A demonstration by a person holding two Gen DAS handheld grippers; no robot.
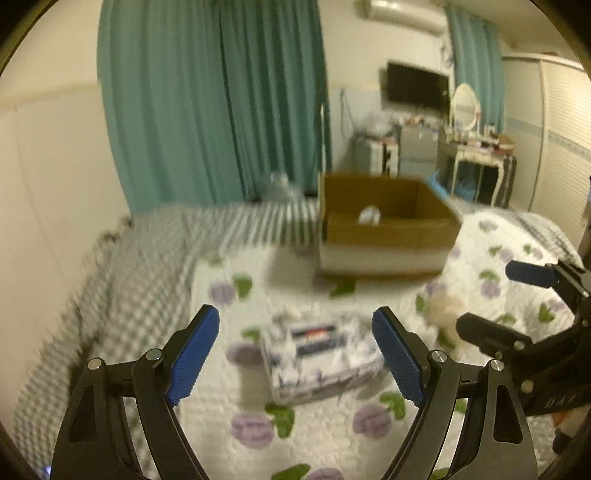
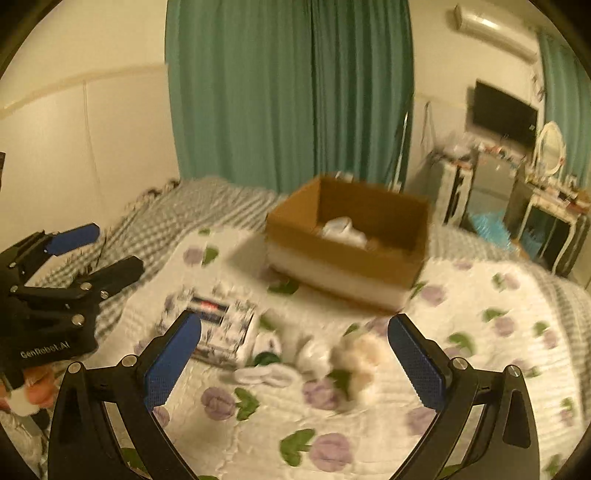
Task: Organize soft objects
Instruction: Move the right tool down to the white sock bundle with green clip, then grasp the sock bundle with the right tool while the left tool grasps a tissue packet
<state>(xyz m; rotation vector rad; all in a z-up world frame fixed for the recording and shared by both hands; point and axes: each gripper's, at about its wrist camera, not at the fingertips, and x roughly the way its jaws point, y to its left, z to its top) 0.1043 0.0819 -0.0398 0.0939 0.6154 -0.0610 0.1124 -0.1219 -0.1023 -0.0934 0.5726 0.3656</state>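
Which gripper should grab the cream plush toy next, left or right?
Right, probably. The cream plush toy lies between the open right gripper fingers, while the left gripper frames the patterned pack instead.

— What hung behind the bed point(image 1: 129, 266)?
— Teal curtains point(image 1: 221, 103), with an air conditioner point(image 2: 495, 33) high on the wall.
— And across the room?
— A dark television point(image 1: 417, 86), an oval mirror point(image 1: 464, 105) on a white dressing table point(image 1: 480, 155), all slightly blurred.
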